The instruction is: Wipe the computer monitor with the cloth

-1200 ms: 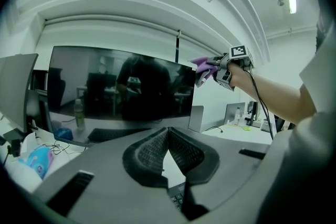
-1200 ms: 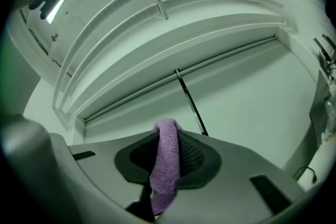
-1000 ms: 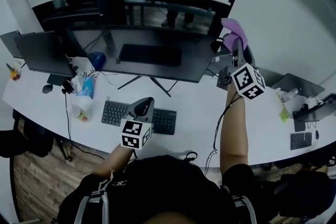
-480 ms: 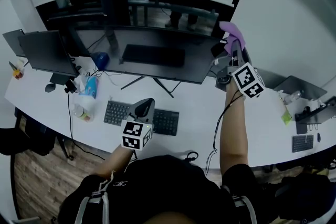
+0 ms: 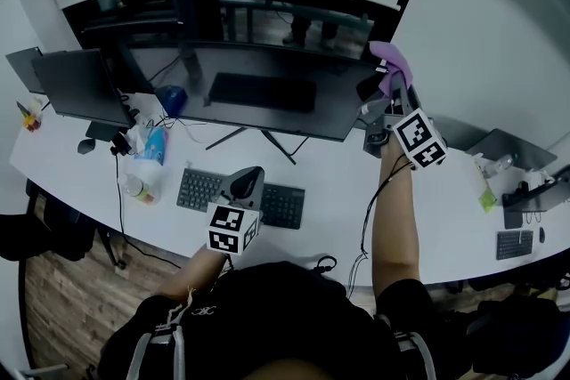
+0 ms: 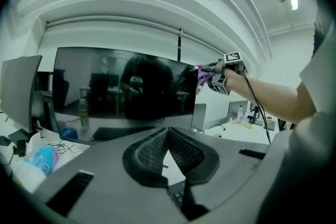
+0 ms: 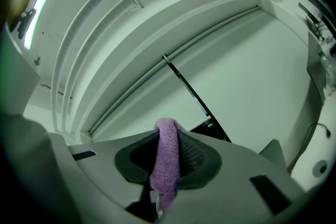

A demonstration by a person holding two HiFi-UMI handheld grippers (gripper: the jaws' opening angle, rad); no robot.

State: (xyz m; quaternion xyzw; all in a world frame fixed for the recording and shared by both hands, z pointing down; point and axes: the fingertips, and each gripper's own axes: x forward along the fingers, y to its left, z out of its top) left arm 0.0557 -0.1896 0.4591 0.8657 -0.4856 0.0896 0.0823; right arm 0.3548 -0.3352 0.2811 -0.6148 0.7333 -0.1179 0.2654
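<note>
Pinching only a thin fold of cloth (image 7: 167, 157) by the monitor (image 5: 267, 93)'s top corner, the right tongs (image 7: 168, 136) may scrape the screen if it slips, while the left tongs (image 6: 167, 131) sit closed, empty

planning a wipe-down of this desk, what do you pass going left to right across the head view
small side monitor → blue packet → keyboard → purple cloth → small keyboard at far right

My tools: two, left tool (image 5: 248, 176), right tool (image 5: 392, 84)
Cloth (image 5: 394, 60): one
Monitors (image 5: 258, 93) I can make out: two
Keyboards (image 5: 239, 194): two
</note>
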